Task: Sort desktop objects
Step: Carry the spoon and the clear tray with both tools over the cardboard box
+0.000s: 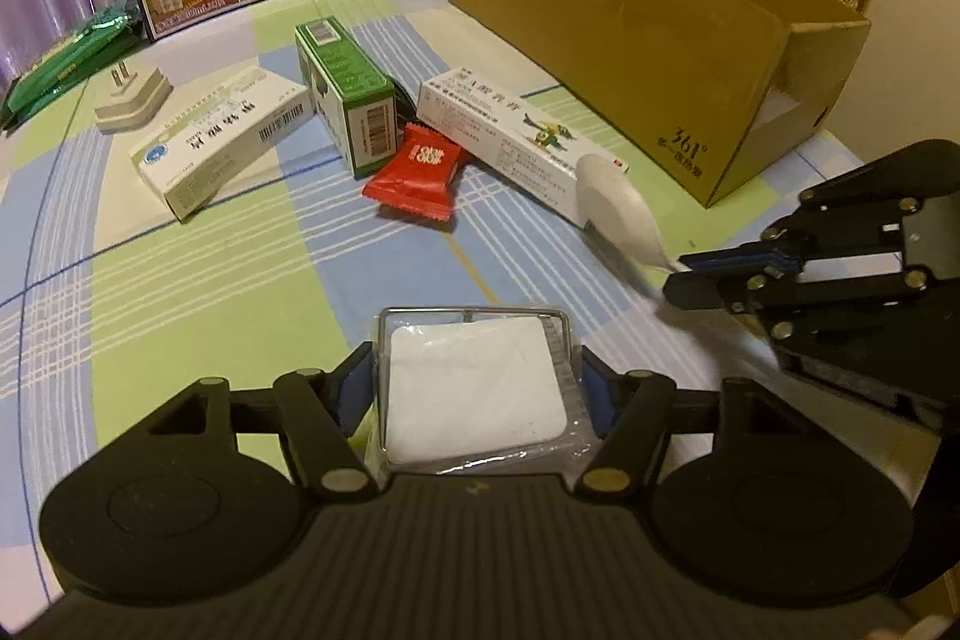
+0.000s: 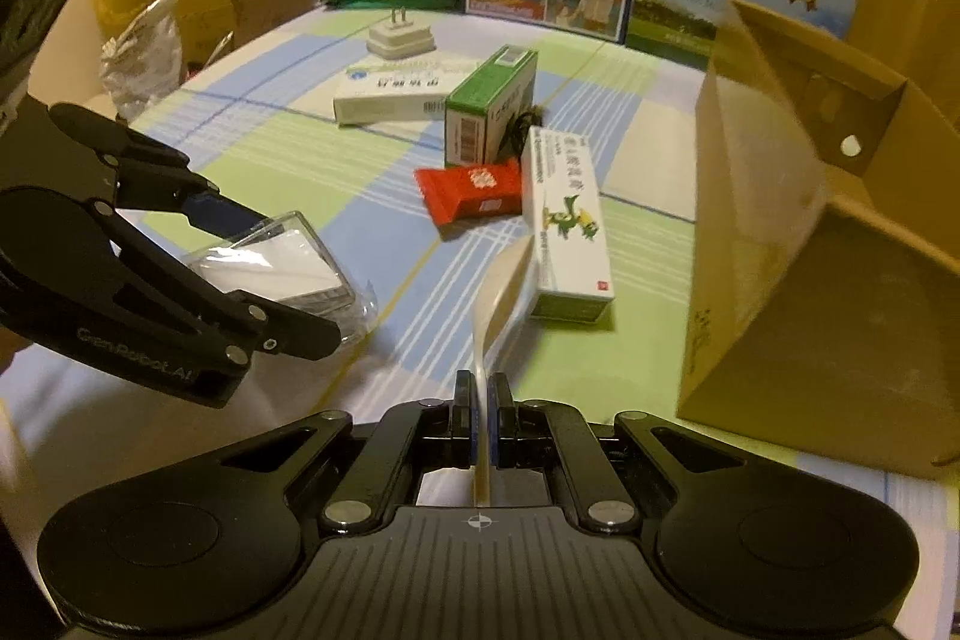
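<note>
Left gripper (image 1: 477,388): clamped on clear plastic case (image 1: 474,388), held above table.
Right gripper (image 2: 480,400): pinched on handle of white plastic spoon (image 2: 501,292), bowl forward, near cardboard box (image 1: 630,34).
Risk: thin spoon handle likely to twist or slip; case slick, could slide.
Unclear: box interior mostly hidden; case contents uncertain.

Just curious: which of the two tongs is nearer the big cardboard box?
Right. The right tongs, shut on a white spoon, sit just short of the cardboard box; the left tongs, holding a clear packet, are farther away.
</note>
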The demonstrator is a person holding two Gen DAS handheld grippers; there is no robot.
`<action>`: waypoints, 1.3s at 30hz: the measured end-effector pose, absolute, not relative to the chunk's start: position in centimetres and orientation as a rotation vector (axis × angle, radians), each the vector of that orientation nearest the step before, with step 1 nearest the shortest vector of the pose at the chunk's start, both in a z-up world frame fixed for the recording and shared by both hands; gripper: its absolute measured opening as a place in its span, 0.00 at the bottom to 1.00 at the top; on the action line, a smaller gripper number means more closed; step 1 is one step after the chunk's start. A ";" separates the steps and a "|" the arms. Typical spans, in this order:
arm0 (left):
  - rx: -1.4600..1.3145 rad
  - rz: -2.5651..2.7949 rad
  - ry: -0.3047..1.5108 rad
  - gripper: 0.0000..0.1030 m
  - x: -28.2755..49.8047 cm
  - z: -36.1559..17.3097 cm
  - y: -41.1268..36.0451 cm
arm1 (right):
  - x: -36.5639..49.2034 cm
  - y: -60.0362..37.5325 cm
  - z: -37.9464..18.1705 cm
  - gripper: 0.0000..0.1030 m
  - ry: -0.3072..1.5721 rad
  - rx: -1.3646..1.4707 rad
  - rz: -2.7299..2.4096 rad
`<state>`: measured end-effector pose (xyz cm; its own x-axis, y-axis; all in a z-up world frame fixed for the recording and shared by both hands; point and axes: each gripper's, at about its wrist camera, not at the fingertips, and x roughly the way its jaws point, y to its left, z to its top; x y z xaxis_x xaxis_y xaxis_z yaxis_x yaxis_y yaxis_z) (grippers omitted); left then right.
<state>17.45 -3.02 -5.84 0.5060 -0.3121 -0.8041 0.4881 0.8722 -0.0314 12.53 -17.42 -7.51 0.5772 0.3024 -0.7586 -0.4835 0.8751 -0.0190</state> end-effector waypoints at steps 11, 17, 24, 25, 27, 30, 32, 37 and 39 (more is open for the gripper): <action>0.180 -0.419 0.879 0.61 15.8 -0.4 -3.4 | 10.6 -18.8 -2.0 0.00 0.764 -0.180 0.437; 0.157 -0.407 0.857 0.61 15.0 2.2 -4.8 | 9.8 -20.3 1.3 0.00 0.708 -0.148 0.409; 0.145 -0.437 0.822 0.61 15.0 4.9 -8.1 | 10.6 -24.1 4.5 0.00 0.675 -0.081 0.348; 0.145 -0.444 0.817 0.61 15.1 5.2 -8.6 | 10.8 -24.8 4.9 0.00 0.674 -0.074 0.341; 0.147 -0.461 0.810 0.61 15.4 5.7 -9.9 | 11.3 -26.0 5.5 0.00 0.673 -0.065 0.322; 0.154 -0.485 0.803 0.61 15.9 6.4 -11.9 | 11.8 -27.8 6.3 0.00 0.672 -0.055 0.294; 0.158 -0.500 0.800 0.61 16.2 6.7 -13.1 | 12.1 -29.0 6.7 0.00 0.669 -0.050 0.277; 0.164 -0.522 0.796 0.61 17.1 7.3 -15.9 | 12.9 -31.7 7.1 0.00 0.668 -0.043 0.244; 0.159 -0.530 0.794 0.61 17.6 7.6 -16.8 | 13.3 -32.4 7.2 0.00 0.667 -0.041 0.236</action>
